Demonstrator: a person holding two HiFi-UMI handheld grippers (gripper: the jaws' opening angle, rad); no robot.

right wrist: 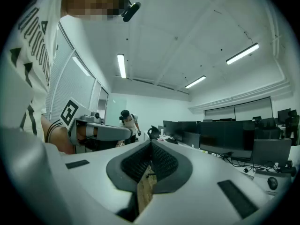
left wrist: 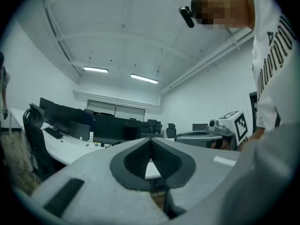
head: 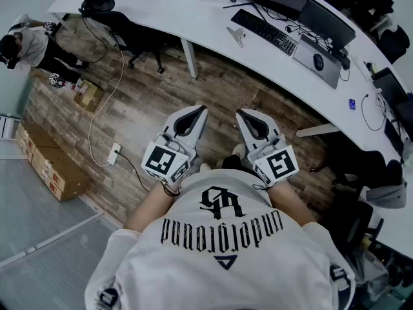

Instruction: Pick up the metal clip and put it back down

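Left gripper (head: 199, 110), right gripper (head: 241, 113): pale grey shells. Pads (left wrist: 136, 159): dark grey, fine grid texture. Marker cubes (head: 165, 159): black squares on white. Desk (head: 213, 28): white. Keyboard (head: 263, 31): black. Floor (head: 219, 89): brown wood planks. Shirt (head: 226, 283): white, black lettering. Boxes (head: 55, 170): tan.

A silvery desk item (head: 237, 36) is too small to identify.

Silvery metal clip (head: 237, 36), lying on white desk (head: 206, 28), just beside black keyboard (head: 263, 31)
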